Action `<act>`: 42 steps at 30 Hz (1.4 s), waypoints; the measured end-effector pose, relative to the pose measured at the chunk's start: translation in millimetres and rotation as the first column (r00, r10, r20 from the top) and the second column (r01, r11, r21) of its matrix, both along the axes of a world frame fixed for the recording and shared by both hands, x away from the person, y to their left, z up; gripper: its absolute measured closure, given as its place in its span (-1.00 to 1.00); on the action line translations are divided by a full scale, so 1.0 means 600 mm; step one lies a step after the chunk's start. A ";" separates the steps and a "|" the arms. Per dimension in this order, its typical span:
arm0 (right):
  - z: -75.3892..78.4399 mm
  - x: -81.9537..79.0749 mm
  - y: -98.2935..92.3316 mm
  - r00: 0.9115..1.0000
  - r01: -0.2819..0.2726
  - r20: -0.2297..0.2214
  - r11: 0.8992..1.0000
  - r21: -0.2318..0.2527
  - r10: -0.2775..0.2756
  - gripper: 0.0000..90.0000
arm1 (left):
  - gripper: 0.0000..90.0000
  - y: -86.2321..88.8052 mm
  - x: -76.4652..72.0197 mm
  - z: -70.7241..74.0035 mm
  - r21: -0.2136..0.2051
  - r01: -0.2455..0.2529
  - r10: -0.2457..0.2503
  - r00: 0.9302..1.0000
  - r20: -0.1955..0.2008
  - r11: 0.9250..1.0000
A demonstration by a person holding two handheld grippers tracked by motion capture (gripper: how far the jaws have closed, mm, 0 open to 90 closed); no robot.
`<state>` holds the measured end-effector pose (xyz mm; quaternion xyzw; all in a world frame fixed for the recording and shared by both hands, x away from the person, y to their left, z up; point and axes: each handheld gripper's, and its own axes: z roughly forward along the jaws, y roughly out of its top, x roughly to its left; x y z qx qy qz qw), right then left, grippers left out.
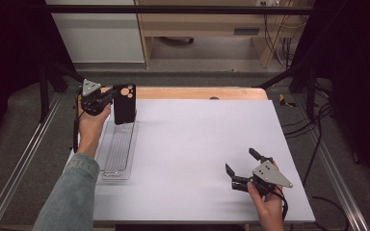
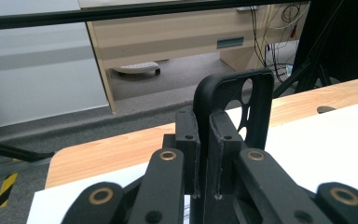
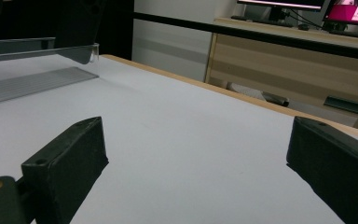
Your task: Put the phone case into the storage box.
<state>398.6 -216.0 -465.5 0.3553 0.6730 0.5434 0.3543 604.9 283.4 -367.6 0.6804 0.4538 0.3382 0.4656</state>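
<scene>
Two grippers in play, one of them busy. Left gripper (image 1: 107, 98) clamped tight on the side wall of a black phone case (image 1: 124, 104), held upright and lifted above the far end of the clear tray (image 1: 117, 174) at the table's left edge. Right gripper (image 1: 241, 161) parked low over the white mat (image 1: 197, 144) near the front right, jaws spread wide, nothing between them.

Looks like the carrying step: case lifted, not yet set down anywhere. Hard to call whether bound for the tray or away from it. Either way, next move likely calls for a steady wrist, a slow lowering to keep the case from swinging on that thin edge grip, then a clean release. Could also call for the idle right side to come across and steady it.

From above: the case's flat back and its round camera cut-outs, plus the tray's ribbed floor beneath. From the left gripper view: the pinch itself, both pads squeezing the wall of the phone case (image 2: 235, 105) and its hollow inside. From the right gripper view: the tray's near corner (image 3: 86, 52) far off, open white mat between the spread jaws.
</scene>
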 end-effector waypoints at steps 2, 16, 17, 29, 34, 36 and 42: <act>0.000 0.000 0.000 1.000 -0.001 -0.001 1.000 -0.002 0.001 -0.89 | 0.85 0.001 0.000 0.003 0.000 0.001 -0.001 1.000 0.003 1.000; 0.000 0.000 0.001 1.000 -0.001 0.000 1.000 -0.002 0.001 -0.89 | 0.85 -0.004 0.009 0.006 0.011 0.002 -0.002 1.000 0.002 1.000; 0.000 0.000 0.001 1.000 0.000 0.000 1.000 -0.002 0.000 -0.89 | 0.85 -0.004 0.011 0.006 0.011 0.003 -0.003 1.000 0.002 1.000; 0.000 0.000 0.002 1.000 0.001 0.002 1.000 -0.006 -0.001 -0.89 | 0.85 -0.009 0.018 0.001 0.029 0.007 -0.007 1.000 -0.009 1.000; -0.001 0.001 0.001 1.000 0.001 0.000 1.000 -0.004 -0.001 -0.89 | 0.85 -0.008 0.020 -0.001 0.032 0.006 -0.005 1.000 -0.015 0.999; -0.001 0.001 0.001 1.000 0.001 0.000 1.000 -0.004 -0.001 -0.89 | 0.85 -0.008 0.021 -0.002 0.030 0.005 -0.005 1.000 -0.016 1.000; 0.000 0.000 0.002 1.000 -0.001 0.000 1.000 -0.006 0.001 -0.89 | 0.85 -0.008 0.021 -0.003 0.031 0.004 -0.003 1.000 -0.021 1.000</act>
